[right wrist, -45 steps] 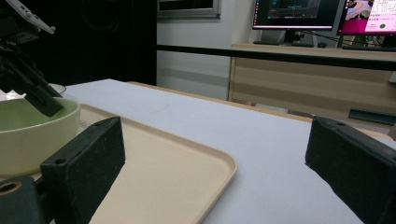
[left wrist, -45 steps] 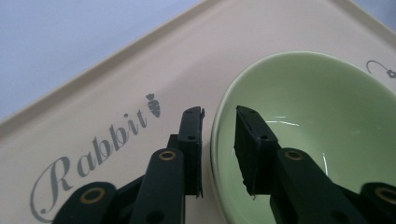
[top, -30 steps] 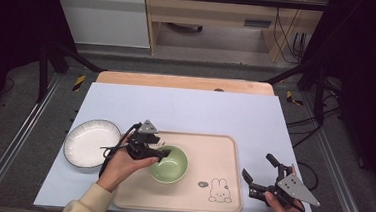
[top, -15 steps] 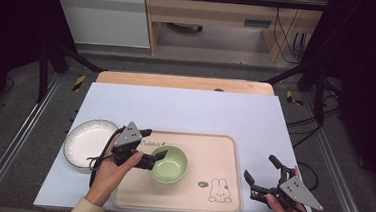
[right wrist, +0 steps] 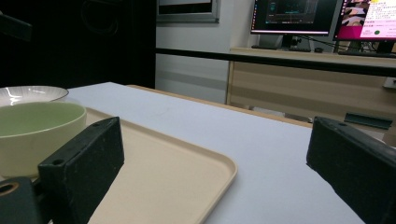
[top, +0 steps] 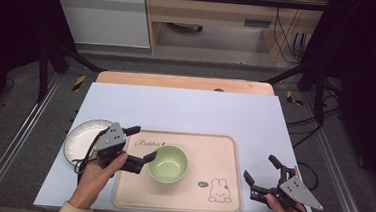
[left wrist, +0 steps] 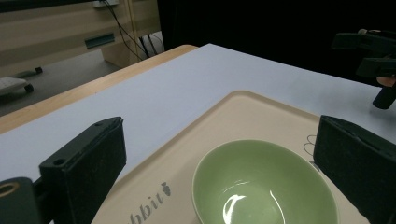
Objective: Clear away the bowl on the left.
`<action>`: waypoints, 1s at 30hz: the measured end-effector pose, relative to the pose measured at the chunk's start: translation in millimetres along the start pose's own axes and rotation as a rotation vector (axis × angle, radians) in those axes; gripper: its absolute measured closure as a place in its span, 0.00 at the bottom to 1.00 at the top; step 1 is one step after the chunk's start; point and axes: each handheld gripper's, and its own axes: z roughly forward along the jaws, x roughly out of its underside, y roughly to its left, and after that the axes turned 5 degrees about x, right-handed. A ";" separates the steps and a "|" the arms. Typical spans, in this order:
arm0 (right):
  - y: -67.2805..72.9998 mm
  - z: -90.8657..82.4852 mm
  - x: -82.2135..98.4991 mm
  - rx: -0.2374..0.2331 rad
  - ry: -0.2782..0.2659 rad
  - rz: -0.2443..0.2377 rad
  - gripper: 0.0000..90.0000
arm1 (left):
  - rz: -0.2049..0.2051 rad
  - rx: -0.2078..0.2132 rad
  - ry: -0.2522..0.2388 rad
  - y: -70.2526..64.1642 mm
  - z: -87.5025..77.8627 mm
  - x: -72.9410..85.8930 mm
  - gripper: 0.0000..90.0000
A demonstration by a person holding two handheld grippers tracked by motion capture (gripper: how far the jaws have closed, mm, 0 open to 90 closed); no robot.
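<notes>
**Standing Open Beside the Green Bowl**

Sitting upright on the cream tray, the green bowl lies in the tray's left half, just right of the printed word "Rabbit" and well left of the rabbit drawing. The left hand-held gripper hangs at the bowl's left side, its jaws spread wide and having just been opening; nothing is clamped between them, though in the left gripper view the bowl lies low between the two black jaws, clear of both. A white plate rests on the desk, off the tray and left of the bowl, behind the left hand. The right hand-held gripper sits well to the bowl's right, past the tray's right edge, jaws also apart and holding nothing.
</notes>
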 end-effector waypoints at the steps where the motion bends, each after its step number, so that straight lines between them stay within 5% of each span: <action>1: -0.1 0.3 0.2 -0.001 0.002 -0.005 0.05 | 0.002 0.003 -0.003 -0.1 -2.0 0.1 0.03; 30: -0.8 -0.2 -0.1 -0.005 0.002 -0.008 0.05 | -0.009 -0.092 -0.108 22.8 -45.7 20.6 0.03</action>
